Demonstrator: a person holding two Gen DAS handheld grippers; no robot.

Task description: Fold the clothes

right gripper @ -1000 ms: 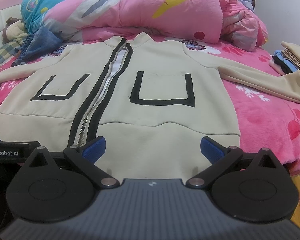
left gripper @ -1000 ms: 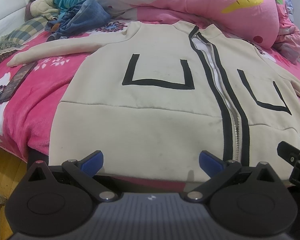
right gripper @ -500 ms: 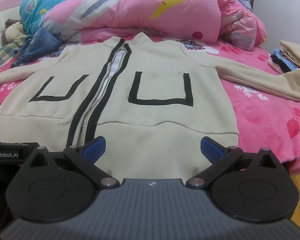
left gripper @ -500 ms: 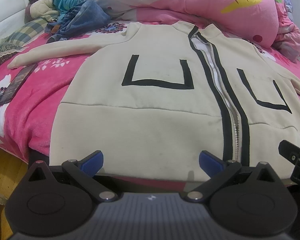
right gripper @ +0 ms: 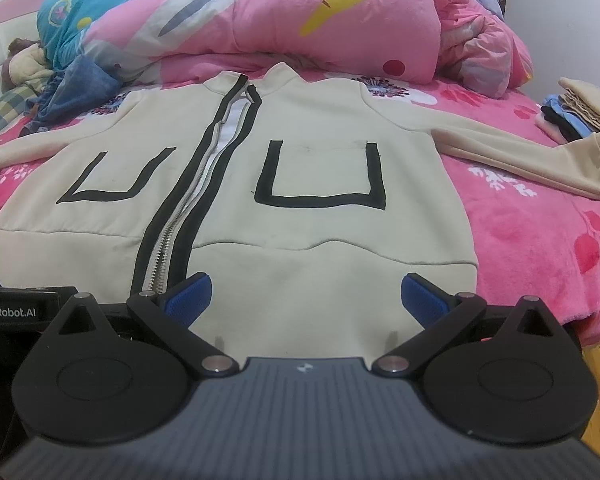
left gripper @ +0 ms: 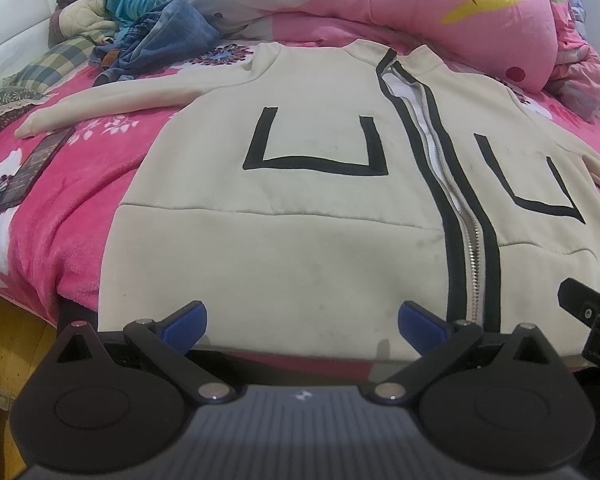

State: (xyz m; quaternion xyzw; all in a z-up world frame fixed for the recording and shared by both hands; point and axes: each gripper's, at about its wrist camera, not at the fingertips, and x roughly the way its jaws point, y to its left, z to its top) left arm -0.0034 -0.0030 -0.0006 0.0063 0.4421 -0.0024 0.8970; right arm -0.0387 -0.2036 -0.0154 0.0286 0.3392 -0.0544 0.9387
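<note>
The cream zip-front fleece jacket with black trim point(left gripper: 292, 240) is spread lengthwise ahead of both wide-open, empty grippers, left gripper point(left gripper: 302, 322) and right gripper point(right gripper: 306, 296), its hem seemingly nearest

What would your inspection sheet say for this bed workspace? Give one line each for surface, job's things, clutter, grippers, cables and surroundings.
Surface: pink floral blanket covering the bed.
Job's things: cream zip jacket lying flat, front up, sleeves spread, unfolded.
Clutter: bunched pink duvet, blue jeans, folded clothes stack, dark flat strip.
Grippers: left gripper and right gripper both open, at the jacket's hem, holding nothing.
Cables: nothing seen.
Surroundings: white wall, wooden floor.
</note>
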